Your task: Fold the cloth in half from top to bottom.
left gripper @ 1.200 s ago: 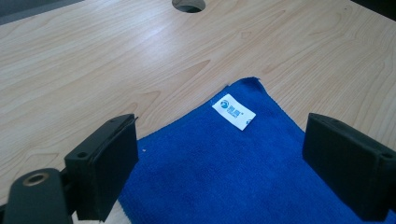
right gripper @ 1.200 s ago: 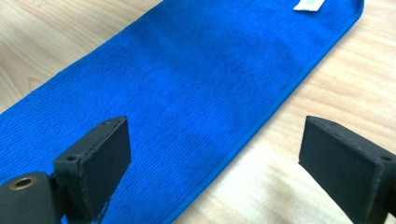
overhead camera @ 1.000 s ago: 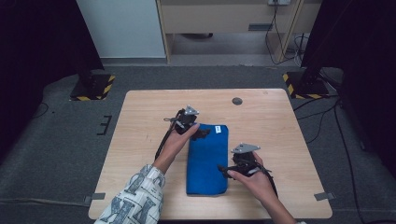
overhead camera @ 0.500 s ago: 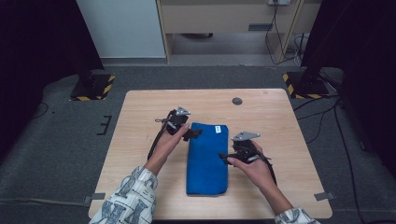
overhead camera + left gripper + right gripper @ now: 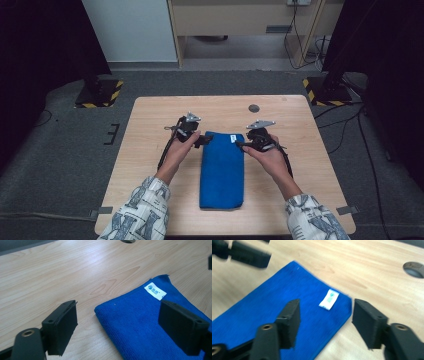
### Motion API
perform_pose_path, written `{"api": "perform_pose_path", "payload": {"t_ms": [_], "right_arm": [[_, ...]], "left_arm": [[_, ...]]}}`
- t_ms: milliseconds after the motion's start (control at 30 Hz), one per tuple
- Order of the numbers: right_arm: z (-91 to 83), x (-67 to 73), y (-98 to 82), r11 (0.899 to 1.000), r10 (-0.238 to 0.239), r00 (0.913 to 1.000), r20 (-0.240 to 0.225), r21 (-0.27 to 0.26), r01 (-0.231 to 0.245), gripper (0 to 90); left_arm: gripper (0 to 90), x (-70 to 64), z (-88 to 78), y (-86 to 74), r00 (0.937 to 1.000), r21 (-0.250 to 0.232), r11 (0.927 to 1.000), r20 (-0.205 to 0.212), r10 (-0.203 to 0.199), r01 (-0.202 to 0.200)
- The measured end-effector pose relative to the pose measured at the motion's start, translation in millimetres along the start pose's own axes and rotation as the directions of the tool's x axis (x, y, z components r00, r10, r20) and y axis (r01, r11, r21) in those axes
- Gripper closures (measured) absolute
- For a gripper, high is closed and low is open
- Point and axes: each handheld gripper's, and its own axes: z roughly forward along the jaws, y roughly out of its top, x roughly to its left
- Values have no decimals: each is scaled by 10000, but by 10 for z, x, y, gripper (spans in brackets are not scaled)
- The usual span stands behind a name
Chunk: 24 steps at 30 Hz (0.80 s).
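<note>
One blue towel (image 5: 222,170) folded long, flat on wooden table (image 5: 150,125), white label (image 5: 233,138) at far end. Left gripper (image 5: 200,142) at far left corner, jaws spread, corner between them, pads clear of cloth. Right gripper (image 5: 240,145) at far right corner by label, jaws just been closing, corner edge between them, not yet pinched. Round hole (image 5: 254,108) in table beyond.
</note>
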Motion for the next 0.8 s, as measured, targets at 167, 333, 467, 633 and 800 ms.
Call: {"api": "perform_pose_path", "payload": {"t_ms": [167, 333, 467, 633, 800], "right_arm": [[113, -100, 88, 9999, 54, 9998, 215, 159, -57, 548], [252, -194, 85, 9992, 286, 9992, 269, 285, -294, 606], [396, -251, 56, 9975, 584, 9978, 319, 377, -596, 599], [576, -260, 17, 9940, 787, 9965, 293, 739, -806, 556], [690, -245, 16, 9918, 886, 9955, 351, 890, -914, 552]], "left_arm": [[198, -10, 63, -2, 9998, 230, 9997, -171, 35, -32], [193, 10, 176, -59, 9998, 698, 9976, -213, 41, -26], [204, 39, 225, -82, 9997, 665, 9978, -262, -20, 38], [275, 50, 277, -108, 9994, 733, 9973, -322, 96, -72], [364, 69, 310, -132, 9995, 785, 9969, -331, 9, 17]]}}
